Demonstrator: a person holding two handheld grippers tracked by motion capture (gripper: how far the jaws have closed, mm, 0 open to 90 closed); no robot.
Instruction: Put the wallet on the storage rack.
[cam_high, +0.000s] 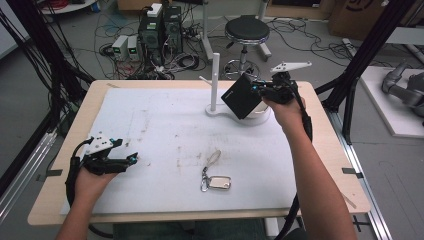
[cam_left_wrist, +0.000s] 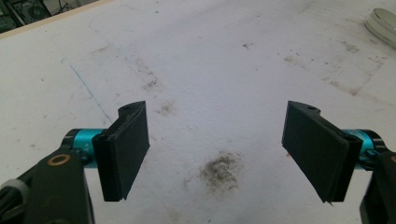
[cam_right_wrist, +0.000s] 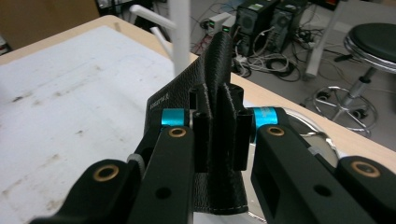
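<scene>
My right gripper (cam_high: 260, 90) was clamped on a black wallet (cam_high: 242, 96), holding it tilted in the air at the far edge of the table (cam_high: 320, 150), just beside the white stand (cam_high: 215, 85); in the right gripper view the leather (cam_right_wrist: 219, 84) sat pinched between both jaws. My left gripper (cam_high: 131, 160) rested near the front left, jaws wide apart over the stained white mat (cam_left_wrist: 210, 70) (scuffs and a dark smudge). A key ring (cam_high: 216, 181) lay near the front middle, possibly with a metal tag. Beyond the table stood a stool (cam_high: 246, 31), computers (cam_high: 160, 30) and tangled cables on the grey floor.
</scene>
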